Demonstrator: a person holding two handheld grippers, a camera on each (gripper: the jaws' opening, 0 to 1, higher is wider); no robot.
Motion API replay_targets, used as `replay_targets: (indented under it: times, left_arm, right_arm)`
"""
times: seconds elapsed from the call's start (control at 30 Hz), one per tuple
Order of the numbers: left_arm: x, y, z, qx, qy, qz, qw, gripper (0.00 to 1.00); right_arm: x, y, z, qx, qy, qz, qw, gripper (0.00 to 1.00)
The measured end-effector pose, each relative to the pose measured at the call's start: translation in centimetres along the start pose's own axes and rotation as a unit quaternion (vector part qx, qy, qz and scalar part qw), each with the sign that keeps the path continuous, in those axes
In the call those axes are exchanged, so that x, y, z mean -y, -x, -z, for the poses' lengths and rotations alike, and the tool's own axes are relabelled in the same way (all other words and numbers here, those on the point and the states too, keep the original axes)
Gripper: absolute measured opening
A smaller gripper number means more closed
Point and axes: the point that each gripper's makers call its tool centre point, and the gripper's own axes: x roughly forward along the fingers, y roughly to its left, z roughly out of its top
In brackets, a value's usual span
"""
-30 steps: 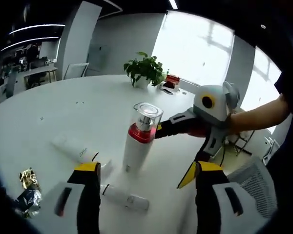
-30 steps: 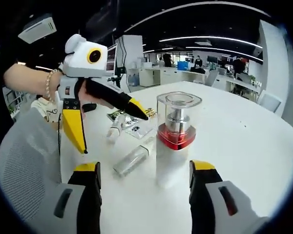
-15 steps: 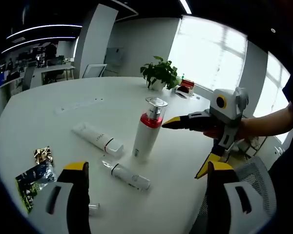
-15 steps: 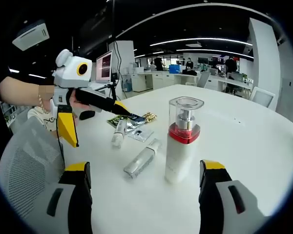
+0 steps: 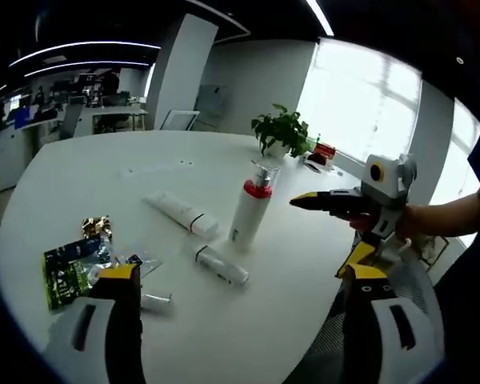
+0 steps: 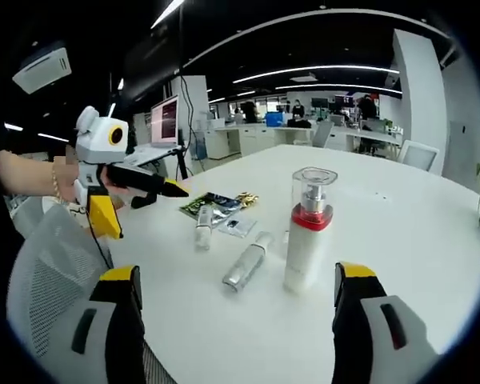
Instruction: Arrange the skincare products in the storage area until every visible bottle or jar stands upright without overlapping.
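Sachets point(image 5: 74, 268) in dark green and gold foil lie at the left edge of the round white desk point(image 5: 80, 192), loose and flat, likely not part of what has to stand. Just beside them, near the left gripper point(image 5: 238, 320), lies a small item with a clear cap point(image 5: 155, 301); it is too small to tell whether it is a vial or a tube. Further along, a long white tube with a red band point(image 5: 181, 215) lies on its side, and nearer the desk's front edge a short silvery-white bottle point(image 5: 222, 266) also lies flat, close to the tube but not touching. Next stands the tall white pump bottle with a red collar and clear cap point(image 5: 249, 211), upright on its base, already as the task wants it. Beyond it a leafy green potted plant point(image 5: 282, 132) sits by the window. At the far right the right gripper point(image 5: 336, 204) hovers above the desk edge, pointed toward the upright bottle.

Both pairs of yellow-tipped fingers are spread wide and hold nothing, drawn back from the desk, which suits choosing the next item. In the right gripper view the same upright bottle point(image 6: 309, 232) stands beside the lying silvery bottle point(image 6: 246, 263). My reading: one product is done and two or three are left to stand.
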Motion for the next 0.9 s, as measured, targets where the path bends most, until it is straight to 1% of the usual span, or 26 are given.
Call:
replay_targets:
  times: [0.2,0.3,0.4,0.5,0.53,0.6,0.77,0.9]
  left_arm:
    - [-0.8,2.4,1.2,0.004,0.011,-0.024,0.9996,0.99]
    - [-1.1,3.4,1.9,0.004,0.015,-0.035,0.9993,0.99]
    - [-1.7,4.5,2.4,0.003,0.02,-0.046,0.9987,0.99]
    - [-1.4,5.2,2.8,0.005,0.027,-0.052,0.9983,0.99]
    - [-1.3,5.5,2.9,0.005,0.03,-0.053,0.9981,0.99]
    - [-1.4,6.4,3.1,0.011,0.037,-0.059,0.9975,0.99]
    - [-1.1,7.4,3.9,0.013,0.046,-0.067,0.9966,0.99]
    - [-1.8,8.1,4.5,0.013,0.052,-0.077,0.9956,0.98]
  right_arm:
    - [-1.6,0.3,0.6,0.0,-0.004,0.0,1.0,1.0]
    - [-1.6,0.4,0.9,-0.003,-0.007,0.003,1.0,1.0]
    - [-1.8,0.8,0.8,0.004,-0.023,0.009,0.9997,1.0]
    - [-2.1,0.9,1.0,0.005,-0.029,0.013,0.9995,1.0]
    - [-2.5,1.0,1.1,0.005,-0.034,0.015,0.9993,1.0]
    - [-2.7,1.1,1.2,0.005,-0.037,0.016,0.9992,1.0]
    - [-2.7,1.2,1.1,0.005,-0.034,0.018,0.9992,1.0]
    - [-2.6,1.2,1.3,0.001,-0.034,0.021,0.9992,1.0]
